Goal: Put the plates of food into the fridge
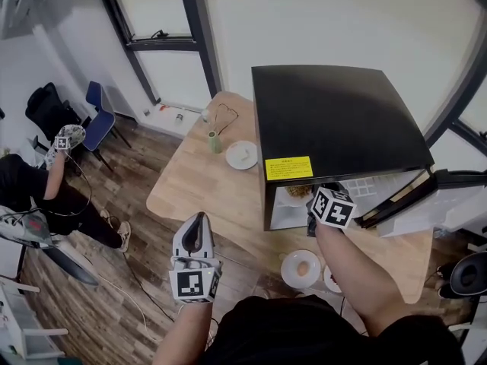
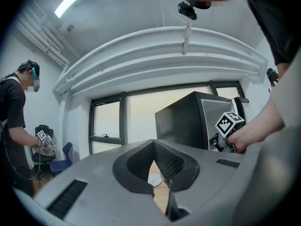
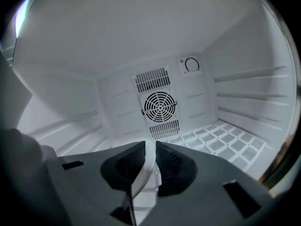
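Green cup (image 1: 214, 141) on wooden table (image 1: 198, 192); blue chair (image 1: 99, 114) by window (image 1: 156, 6).

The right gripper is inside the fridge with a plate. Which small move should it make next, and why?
Probably draw the right gripper straight back out of the fridge: the plate rim stands between its jaws, which seem slightly apart; another plate waits on the table.

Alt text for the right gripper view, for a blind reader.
A white plate rim stands between the right gripper's dark grey jaws, inside a white fridge with a round fan grille on its back wall and a grid shelf at right.
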{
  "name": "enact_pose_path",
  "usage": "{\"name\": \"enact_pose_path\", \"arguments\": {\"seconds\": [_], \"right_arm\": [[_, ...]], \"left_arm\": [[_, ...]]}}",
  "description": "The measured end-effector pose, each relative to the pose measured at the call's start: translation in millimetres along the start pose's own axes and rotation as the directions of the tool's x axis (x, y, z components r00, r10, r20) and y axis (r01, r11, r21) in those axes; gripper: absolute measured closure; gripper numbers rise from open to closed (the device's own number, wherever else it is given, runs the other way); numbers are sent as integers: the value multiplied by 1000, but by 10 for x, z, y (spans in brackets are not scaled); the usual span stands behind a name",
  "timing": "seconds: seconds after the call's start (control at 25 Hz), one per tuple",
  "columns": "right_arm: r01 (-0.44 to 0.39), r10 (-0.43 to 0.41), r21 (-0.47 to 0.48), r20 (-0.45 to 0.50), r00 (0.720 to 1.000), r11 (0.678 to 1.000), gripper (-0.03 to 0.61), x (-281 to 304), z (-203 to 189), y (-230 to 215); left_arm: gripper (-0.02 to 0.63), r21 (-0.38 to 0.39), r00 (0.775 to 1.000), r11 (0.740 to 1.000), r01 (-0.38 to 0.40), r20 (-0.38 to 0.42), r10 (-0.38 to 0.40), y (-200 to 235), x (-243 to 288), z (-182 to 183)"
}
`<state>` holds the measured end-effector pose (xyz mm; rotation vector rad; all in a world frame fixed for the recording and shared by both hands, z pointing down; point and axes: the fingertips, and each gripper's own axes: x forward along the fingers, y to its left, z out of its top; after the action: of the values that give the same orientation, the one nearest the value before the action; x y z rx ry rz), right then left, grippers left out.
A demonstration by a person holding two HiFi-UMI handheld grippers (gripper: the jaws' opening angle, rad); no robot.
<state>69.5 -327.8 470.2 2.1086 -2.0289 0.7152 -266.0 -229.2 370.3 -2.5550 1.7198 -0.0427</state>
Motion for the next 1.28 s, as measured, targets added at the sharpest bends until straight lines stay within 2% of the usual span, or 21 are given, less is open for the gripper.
{"name": "enact_pose_path", "arguments": {"seconds": [0.16, 0.28, 0.4, 0.48, 0.64, 0.84, 1.0, 1.16, 1.28], "right_arm": [[15, -14, -56, 20, 1000, 998, 501, -36, 67, -58], [9, -7, -59, 30, 1000, 998, 492, -101, 61, -119], [12, -8, -63, 65, 998, 998, 494, -271, 89, -166], [17, -9, -69, 107, 994, 998, 493, -429, 139, -199], [14, -3, -61, 169, 986, 998, 494, -753, 184, -272], [10, -7, -13, 205, 979, 1000, 494, -1102, 137, -431], [-28, 25, 10, 242, 970, 1000, 494, -1451, -18, -533], [21, -28, 37, 227, 974, 999, 494, -1727, -353, -757], [70, -85, 78, 208, 974, 995, 494, -1949, -691, -964]], "left_arm": [[609, -3, 999, 1000, 23, 29, -23, -27, 16, 104], [609, 5, 998, 999, 50, 32, -50, -64, 25, 65], [611, 48, 996, 995, 85, -4, -85, -193, 44, 27], [611, 62, 993, 991, 118, 13, -119, -305, 76, 62], [609, 31, 986, 985, 168, 4, -169, -403, 58, 2], [609, 6, 968, 971, 239, 74, -239, -645, 55, 26], [610, 12, 950, 952, 305, 67, -305, -859, 13, -36], [609, 3, 935, 936, 352, 36, -352, -1056, 28, -237], [609, 2, 914, 914, 406, 28, -406, -1301, 22, -320]]}}
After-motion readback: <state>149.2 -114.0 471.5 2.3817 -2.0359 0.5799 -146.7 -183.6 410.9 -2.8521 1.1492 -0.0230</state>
